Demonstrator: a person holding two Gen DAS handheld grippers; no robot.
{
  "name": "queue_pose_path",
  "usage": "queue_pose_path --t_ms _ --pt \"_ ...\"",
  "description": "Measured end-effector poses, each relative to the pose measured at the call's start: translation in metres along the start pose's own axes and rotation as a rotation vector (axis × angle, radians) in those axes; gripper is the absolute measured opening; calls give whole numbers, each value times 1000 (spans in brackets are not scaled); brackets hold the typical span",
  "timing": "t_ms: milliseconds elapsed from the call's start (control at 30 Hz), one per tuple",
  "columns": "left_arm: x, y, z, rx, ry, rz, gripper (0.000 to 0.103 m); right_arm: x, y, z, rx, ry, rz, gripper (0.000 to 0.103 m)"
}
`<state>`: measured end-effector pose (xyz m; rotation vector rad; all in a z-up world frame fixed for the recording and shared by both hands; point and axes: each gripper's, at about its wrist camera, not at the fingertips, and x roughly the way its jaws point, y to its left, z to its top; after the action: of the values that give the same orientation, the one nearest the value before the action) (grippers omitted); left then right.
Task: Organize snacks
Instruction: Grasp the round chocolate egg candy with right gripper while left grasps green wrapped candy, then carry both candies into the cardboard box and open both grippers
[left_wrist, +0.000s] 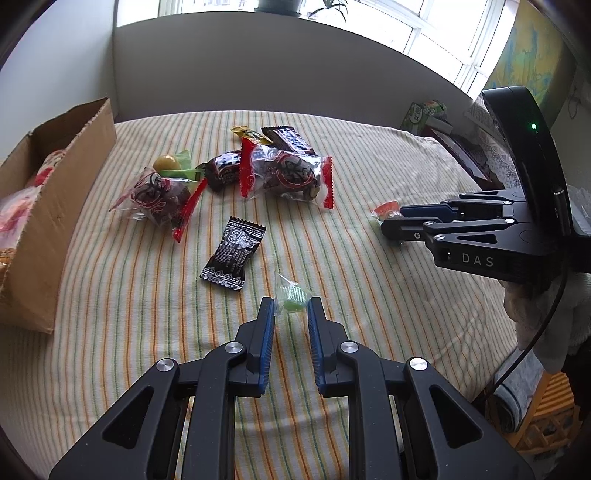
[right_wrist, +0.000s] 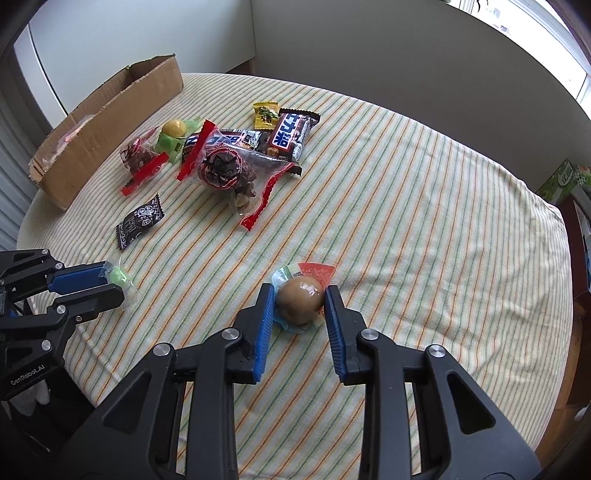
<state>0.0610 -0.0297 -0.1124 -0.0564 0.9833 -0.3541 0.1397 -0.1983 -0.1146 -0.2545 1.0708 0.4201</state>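
My left gripper (left_wrist: 291, 306) has its fingers closed against a small green wrapped candy (left_wrist: 292, 295) lying on the striped cloth; it also shows in the right wrist view (right_wrist: 118, 276). My right gripper (right_wrist: 300, 295) has its fingers against both sides of a brown packaged egg (right_wrist: 300, 300) with a red and blue wrapper, resting on the cloth. A pile of snacks lies farther back: two clear red-edged bags (left_wrist: 284, 173) (left_wrist: 159, 192), a dark chocolate bar (right_wrist: 290, 134), a small black packet (left_wrist: 234, 254) and a yellow ball on green packaging (right_wrist: 174, 129).
An open cardboard box (left_wrist: 55, 206) with snacks inside stands at the left edge of the table. The table (right_wrist: 424, 206) is covered with a striped cloth. A white wall panel runs behind it. A green carton (left_wrist: 424, 112) sits at the far right.
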Motion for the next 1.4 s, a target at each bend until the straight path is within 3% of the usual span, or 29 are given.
queue_pose_path --t_ms 267,500,867,1100,1400 --pt "-19 4 9 3 -42 -5 17 -21 -4 8 17 -39 13 28" --pt "-41 32 22 -34 -78 5 17 -39 20 37 -21 -93 50 28" --pt "-89 119 36 -130 -151 121 16 -53 101 97 -136 -166 150 28" --pt "-106 171 30 -210 -163 169 16 -43 155 126 -212 -159 211 28" --pt "-116 207 27 -257 -179 208 16 -24 213 150 -280 -133 259 29"
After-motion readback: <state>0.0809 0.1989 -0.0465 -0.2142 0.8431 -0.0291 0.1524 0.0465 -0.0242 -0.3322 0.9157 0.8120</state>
